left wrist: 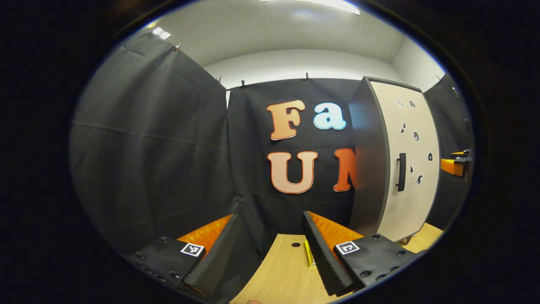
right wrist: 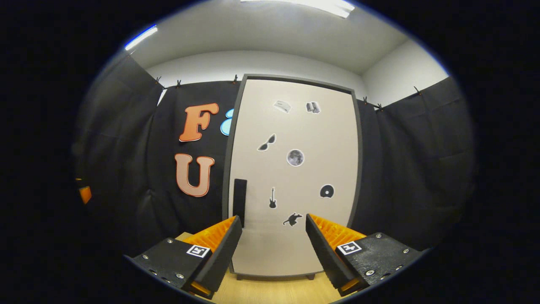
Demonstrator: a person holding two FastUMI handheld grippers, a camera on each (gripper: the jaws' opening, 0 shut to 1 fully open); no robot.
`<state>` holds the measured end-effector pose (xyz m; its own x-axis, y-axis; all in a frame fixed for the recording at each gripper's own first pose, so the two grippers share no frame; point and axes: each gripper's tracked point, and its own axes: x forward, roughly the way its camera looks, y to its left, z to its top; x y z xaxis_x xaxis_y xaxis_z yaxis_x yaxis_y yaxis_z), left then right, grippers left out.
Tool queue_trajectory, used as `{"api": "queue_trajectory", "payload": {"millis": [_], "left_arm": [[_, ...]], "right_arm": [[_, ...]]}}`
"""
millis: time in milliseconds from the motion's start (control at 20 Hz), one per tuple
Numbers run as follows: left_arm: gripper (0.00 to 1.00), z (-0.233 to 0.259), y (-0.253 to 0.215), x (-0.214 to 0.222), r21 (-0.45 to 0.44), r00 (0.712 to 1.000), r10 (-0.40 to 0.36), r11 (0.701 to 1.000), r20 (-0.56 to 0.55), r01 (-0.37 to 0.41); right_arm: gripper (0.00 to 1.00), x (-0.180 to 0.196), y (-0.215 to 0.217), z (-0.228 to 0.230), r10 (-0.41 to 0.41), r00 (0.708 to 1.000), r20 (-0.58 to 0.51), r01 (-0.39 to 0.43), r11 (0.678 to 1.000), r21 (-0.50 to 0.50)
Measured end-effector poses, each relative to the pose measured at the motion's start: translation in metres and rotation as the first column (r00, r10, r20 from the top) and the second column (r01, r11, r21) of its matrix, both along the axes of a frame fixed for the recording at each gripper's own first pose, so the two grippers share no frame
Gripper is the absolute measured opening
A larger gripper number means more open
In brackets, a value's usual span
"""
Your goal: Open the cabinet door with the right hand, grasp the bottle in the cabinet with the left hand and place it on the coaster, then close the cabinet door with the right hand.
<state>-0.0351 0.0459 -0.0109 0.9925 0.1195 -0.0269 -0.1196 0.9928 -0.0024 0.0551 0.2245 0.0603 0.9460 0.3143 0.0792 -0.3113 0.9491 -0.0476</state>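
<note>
The cabinet (right wrist: 291,177) stood upright on the worktop (right wrist: 270,291) with its door (right wrist: 295,139) closed and a dark handle (right wrist: 239,202) near the door's left edge. The right hand-held gripper (right wrist: 273,230) faced the door, fingers apart, holding nothing. The left hand-held gripper (left wrist: 270,228) was also spread, empty, left of the cabinet (left wrist: 396,160).

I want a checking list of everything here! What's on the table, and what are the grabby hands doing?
Surface: light wooden table, one small dark hole.
Job's things: tall grey cabinet with beige stickered door shut; black vertical handle untouched.
Clutter: small yellow object beside the left fingers, unclear what.
Grippers: left gripper open, holding nothing; right gripper open, facing the door.
Cables: nothing seen.
Surroundings: black cloth walls, white ceiling.
</note>
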Motion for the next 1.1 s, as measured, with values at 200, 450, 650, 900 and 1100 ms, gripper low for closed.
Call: {"api": "queue_trajectory", "payload": {"millis": [200, 450, 650, 900, 1100], "left_arm": [[0.97, -0.004, 0.012, -0.004, 0.015, 1.0, 0.017, 1.0, -0.008, -0.017], [0.96, -0.003, 0.026, -0.003, 0.024, 0.999, 0.046, 0.999, -0.002, -0.046], [0.97, -0.005, 0.035, -0.007, 0.043, 0.998, 0.071, 0.997, -0.003, -0.07], [0.97, -0.01, 0.048, -0.013, 0.047, 0.995, 0.096, 0.994, -0.013, -0.095], [0.97, -0.014, 0.052, -0.013, 0.048, 0.994, 0.106, 0.993, -0.022, -0.105]], "right_arm": [[0.94, 0.035, 0.048, -0.006, 0.025, 1.0, -0.016, -0.025, 1.0, -0.011], [0.93, 0.085, 0.083, -0.024, 0.017, 0.997, -0.077, -0.016, 1.0, 0.016], [0.92, 0.119, 0.092, -0.039, -0.01, 0.992, -0.129, 0.016, 0.999, 0.051], [0.74, 0.141, 0.101, -0.049, -0.004, 0.987, -0.162, 0.016, 0.997, 0.075], [0.48, 0.143, 0.108, -0.055, 0.02, 0.983, -0.183, -0.005, 0.996, 0.085]]}}
